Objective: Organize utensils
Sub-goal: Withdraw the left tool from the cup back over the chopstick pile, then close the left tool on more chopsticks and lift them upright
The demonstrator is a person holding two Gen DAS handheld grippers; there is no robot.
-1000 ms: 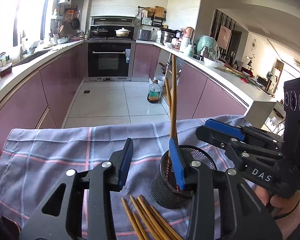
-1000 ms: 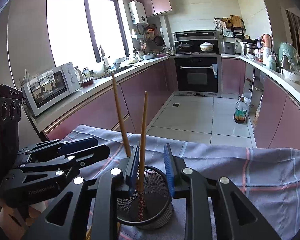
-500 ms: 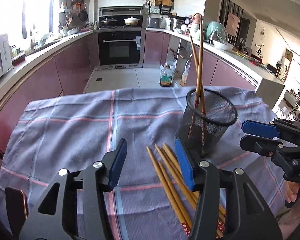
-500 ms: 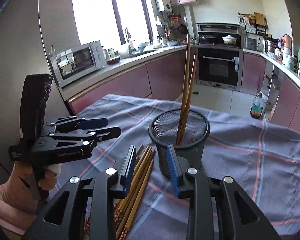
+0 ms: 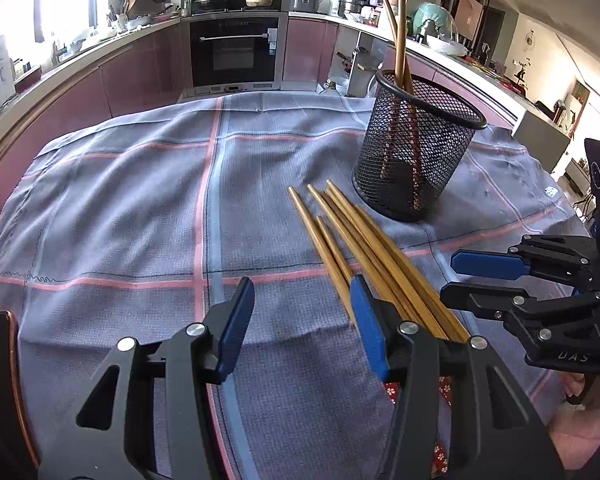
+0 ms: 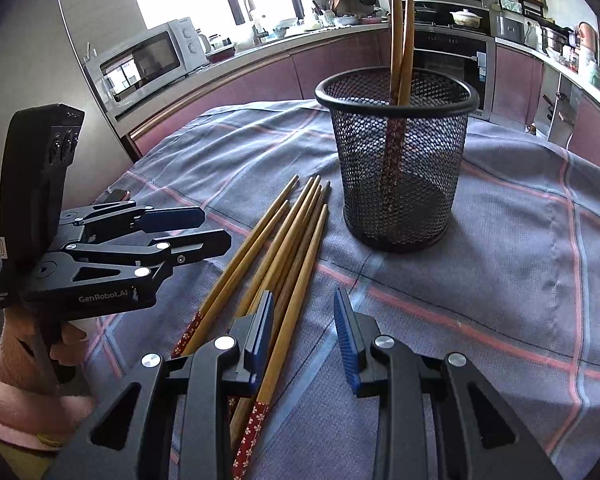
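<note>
A black mesh basket (image 5: 416, 152) (image 6: 396, 168) stands upright on the checked grey cloth (image 5: 140, 200) (image 6: 520, 240), with two chopsticks (image 5: 398, 32) (image 6: 400, 32) leaning in it. Several loose bamboo chopsticks (image 5: 360, 240) (image 6: 284, 240) with red patterned ends lie in a bunch in front of the basket. My left gripper (image 5: 302, 280) (image 6: 214, 228) is open over bare cloth, its right finger just over the bunch's left side. My right gripper (image 6: 303, 294) (image 5: 488, 276) is open low over the bunch; one chopstick runs between its jaws beside the left pad, not pressed.
The cloth-covered table ends just behind the basket, with the kitchen floor beyond. A microwave (image 6: 148, 60) sits on the left counter and an oven (image 5: 234, 48) at the back. A hand in a pink sleeve (image 6: 20, 380) holds the left gripper.
Both grippers have dropped and drawn back from over the basket to the loose chopsticks near the table's front. The left jaws stand a little wider.
</note>
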